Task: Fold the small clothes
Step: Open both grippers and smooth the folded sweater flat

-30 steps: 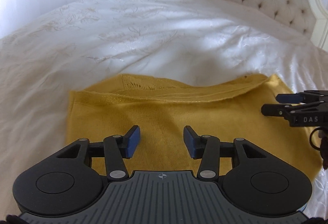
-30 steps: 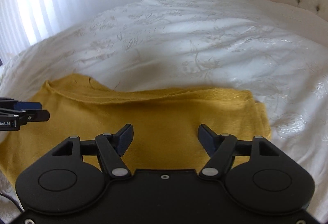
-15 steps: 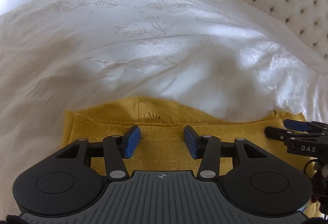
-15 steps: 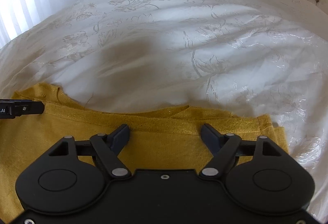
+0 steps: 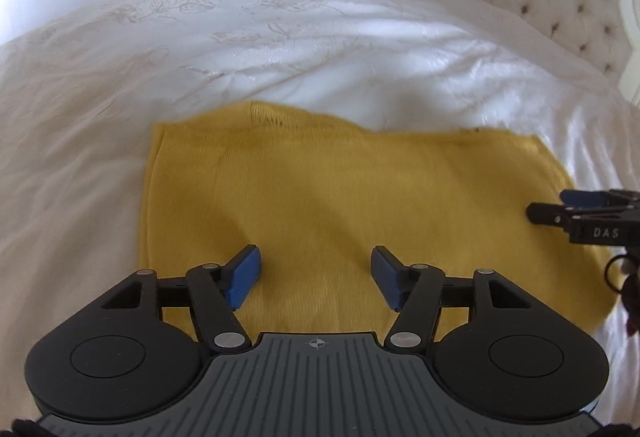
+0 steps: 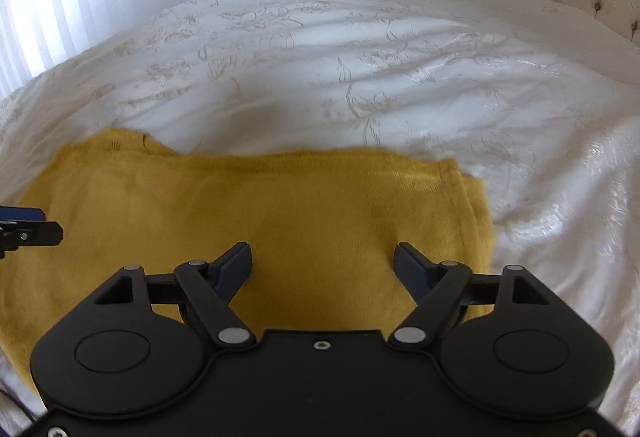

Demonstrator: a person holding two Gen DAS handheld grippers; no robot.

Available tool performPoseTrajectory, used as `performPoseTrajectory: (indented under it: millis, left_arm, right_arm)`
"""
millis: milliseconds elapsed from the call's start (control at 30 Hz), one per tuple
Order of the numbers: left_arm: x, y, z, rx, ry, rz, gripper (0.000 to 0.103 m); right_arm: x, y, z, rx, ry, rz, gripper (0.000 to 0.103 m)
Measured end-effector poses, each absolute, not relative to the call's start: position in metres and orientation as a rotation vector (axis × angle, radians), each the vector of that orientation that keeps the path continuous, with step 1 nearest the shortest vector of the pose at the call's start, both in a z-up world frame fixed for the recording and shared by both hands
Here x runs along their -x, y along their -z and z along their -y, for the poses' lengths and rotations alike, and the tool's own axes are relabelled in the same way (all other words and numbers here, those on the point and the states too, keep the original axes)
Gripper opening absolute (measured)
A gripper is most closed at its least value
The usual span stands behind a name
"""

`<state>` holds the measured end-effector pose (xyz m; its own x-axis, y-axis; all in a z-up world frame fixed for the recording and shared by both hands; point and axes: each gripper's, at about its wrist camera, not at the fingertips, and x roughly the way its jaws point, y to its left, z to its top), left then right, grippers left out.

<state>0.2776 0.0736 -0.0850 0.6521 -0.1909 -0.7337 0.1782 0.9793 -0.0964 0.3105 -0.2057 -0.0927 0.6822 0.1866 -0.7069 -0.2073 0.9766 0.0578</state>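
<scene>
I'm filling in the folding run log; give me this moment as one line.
left gripper: open, jaws just widened, empty | right gripper: open, empty | yellow knit garment: folded flat on white bedspread | both grippers above garment

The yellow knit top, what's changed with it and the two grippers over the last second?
Both grippers have drawn back from the far edge. The left gripper opened wider, the right gripper slightly; neither holds anything. The yellow knit top lies folded and flatter on the white bedspread.
</scene>
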Motion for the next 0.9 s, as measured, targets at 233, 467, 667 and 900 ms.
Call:
performPoseTrajectory:
  millis: [233,467,667,900]
  left_arm:
    - [-0.234,0.096,-0.067,-0.053,0.173,-0.825,0.068]
    - [-0.213,0.099,-0.066,-0.074,0.148,-0.814,0.07]
    - [-0.208,0.094,-0.066,-0.055,0.147,-0.828,0.07]
    - [-0.209,0.061,-0.058,0.071,0.174,-0.777,0.071]
  right_arm:
    - [-0.271,0.104,0.223,0.022,-0.175,-0.825,0.086]
    - [-0.252,0.104,0.226,0.012,-0.166,-0.87,0.09]
    - [-0.244,0.107,0.234,-0.045,-0.185,-0.881,0.094]
    - [-0.245,0.102,0.256,-0.218,-0.208,-0.858,0.095]
